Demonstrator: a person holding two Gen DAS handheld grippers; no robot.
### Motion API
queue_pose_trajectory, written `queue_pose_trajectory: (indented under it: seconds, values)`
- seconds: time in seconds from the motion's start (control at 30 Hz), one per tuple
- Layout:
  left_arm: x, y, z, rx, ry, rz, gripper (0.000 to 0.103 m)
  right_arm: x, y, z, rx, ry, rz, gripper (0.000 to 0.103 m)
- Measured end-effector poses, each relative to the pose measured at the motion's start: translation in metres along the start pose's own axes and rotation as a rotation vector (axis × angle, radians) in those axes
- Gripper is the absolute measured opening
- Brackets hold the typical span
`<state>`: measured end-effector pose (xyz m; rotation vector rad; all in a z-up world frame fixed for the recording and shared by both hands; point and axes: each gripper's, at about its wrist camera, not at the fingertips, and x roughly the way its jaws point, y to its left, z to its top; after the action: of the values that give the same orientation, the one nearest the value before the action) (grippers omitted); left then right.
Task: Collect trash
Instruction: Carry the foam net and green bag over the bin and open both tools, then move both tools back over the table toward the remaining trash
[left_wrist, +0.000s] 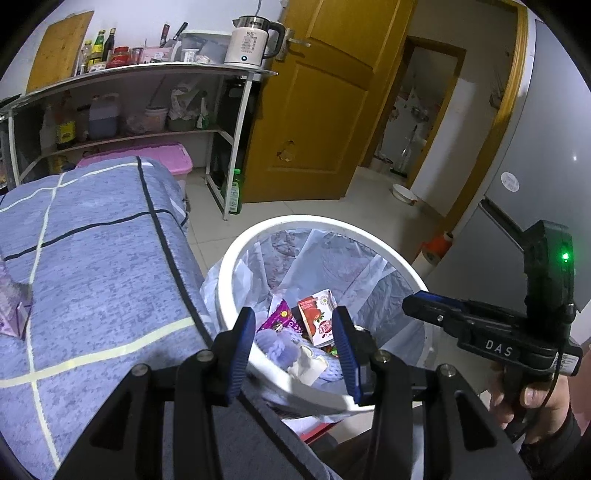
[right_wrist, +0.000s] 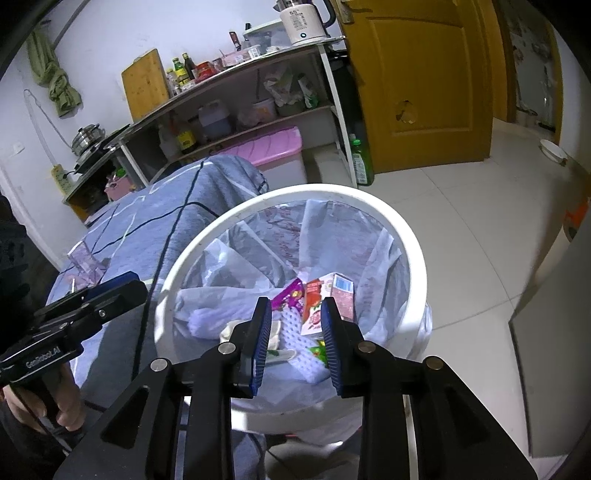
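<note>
Both my grippers, left (left_wrist: 295, 349) and right (right_wrist: 293, 343), hang parted and empty over the white bin (right_wrist: 207, 236). Its bag-lined bottom holds a white sponge (right_wrist: 295, 332), a purple wrapper (right_wrist: 290, 295) and a red carton (right_wrist: 317, 306) lying flat, pointing away. Beyond, the kettle (left_wrist: 251, 44) reads "55".

Dim, bluish indoor light; strong fisheye bending, black corners; right-wrist edges slightly blurred; soft shadows.

White tiled floor (right_wrist: 461, 236), yellow wooden door (left_wrist: 314, 110), metal shelf unit (left_wrist: 140, 107), white walls (right_wrist: 110, 37)
</note>
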<state>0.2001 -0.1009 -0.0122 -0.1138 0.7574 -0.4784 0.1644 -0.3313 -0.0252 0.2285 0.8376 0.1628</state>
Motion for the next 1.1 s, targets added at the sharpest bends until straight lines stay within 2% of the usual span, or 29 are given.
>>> queue_pose_trajectory:
  seconds: [0.6, 1.1]
  values:
    - [-0.049, 0.017, -0.023, -0.049, -0.043, 0.069, 0.045, -0.021, 0.054, -0.019, -0.093, -0.010, 0.089, 0.034]
    - [-0.080, 0.039, -0.046, -0.111, -0.069, 0.135, 0.045, -0.015, 0.100, -0.031, -0.178, 0.017, 0.166, 0.036]
